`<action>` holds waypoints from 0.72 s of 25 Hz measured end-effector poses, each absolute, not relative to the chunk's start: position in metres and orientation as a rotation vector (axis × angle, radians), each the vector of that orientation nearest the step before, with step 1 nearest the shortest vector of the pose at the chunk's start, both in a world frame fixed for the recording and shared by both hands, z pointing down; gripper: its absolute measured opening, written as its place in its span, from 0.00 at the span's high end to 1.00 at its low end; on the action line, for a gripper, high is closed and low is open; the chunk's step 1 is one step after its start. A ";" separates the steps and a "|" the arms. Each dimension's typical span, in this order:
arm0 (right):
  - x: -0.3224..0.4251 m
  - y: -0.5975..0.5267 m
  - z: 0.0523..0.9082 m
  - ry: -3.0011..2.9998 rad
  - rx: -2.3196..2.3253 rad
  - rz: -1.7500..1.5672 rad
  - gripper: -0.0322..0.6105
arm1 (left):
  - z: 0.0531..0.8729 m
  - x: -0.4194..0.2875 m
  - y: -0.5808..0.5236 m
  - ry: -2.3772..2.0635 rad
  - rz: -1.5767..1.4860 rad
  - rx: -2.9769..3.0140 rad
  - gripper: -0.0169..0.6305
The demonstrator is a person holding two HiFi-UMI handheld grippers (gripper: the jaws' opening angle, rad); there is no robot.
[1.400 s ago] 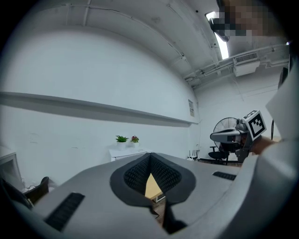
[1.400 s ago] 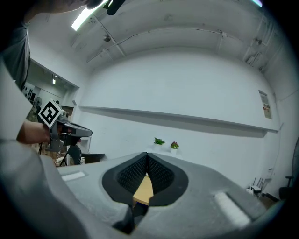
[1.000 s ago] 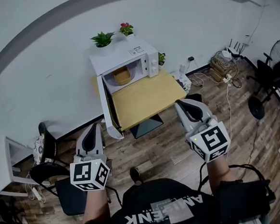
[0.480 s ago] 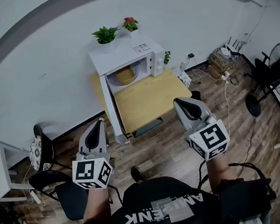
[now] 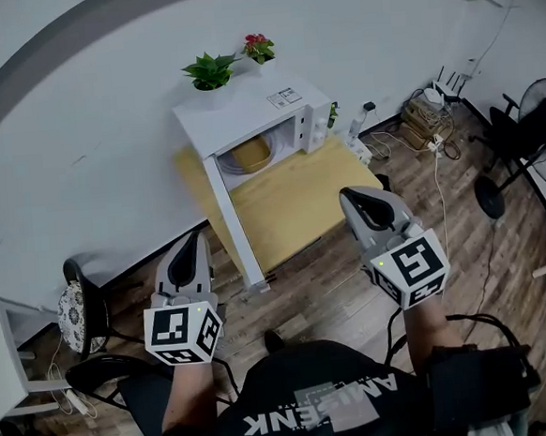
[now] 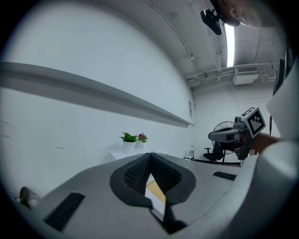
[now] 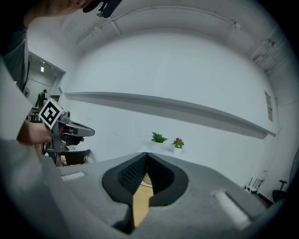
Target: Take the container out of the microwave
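Note:
A white microwave stands at the back of a wooden table against the wall. Its door hangs wide open toward me on the left. Inside sits a shallow yellowish container. My left gripper is held over the floor in front of the door's edge, shut and empty. My right gripper hovers near the table's front right corner, also shut with nothing in it. In the left gripper view the pads of the left gripper meet; in the right gripper view those of the right gripper meet as well.
Two potted plants stand on top of the microwave. A black chair is at the left. Cables and a power strip lie on the wooden floor at the right, and a standing fan beyond them.
I have stepped closer to the table: the microwave and its open door lie nearer to both grippers. Both grippers stayed shut.

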State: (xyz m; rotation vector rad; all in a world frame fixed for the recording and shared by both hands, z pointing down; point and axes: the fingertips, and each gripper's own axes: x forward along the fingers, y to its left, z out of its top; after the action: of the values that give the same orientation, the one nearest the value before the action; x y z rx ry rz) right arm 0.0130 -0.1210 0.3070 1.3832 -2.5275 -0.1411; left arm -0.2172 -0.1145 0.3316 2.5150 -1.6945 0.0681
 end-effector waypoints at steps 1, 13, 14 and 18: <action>0.009 -0.125 0.306 -2.524 1.389 -0.144 0.94 | 0.332 -0.221 -0.119 -1.683 0.064 2.521 0.97; -0.022 -0.177 0.308 -2.527 1.319 -0.181 0.94 | 0.340 -0.236 -0.157 -1.633 0.030 2.517 0.97; -0.023 -0.185 0.307 -2.540 1.300 -0.190 0.94 | 0.339 -0.236 -0.160 -1.649 0.032 2.510 0.97; -0.025 -0.219 0.303 -2.603 1.218 -0.213 0.94 | 0.337 -0.236 -0.171 -1.734 0.058 2.451 0.97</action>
State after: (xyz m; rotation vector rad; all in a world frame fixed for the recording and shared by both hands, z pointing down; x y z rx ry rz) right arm -0.0252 -0.2188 0.3034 1.2183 -2.6028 -0.2131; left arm -0.2356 -0.1715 0.3371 2.4506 -1.7345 0.0576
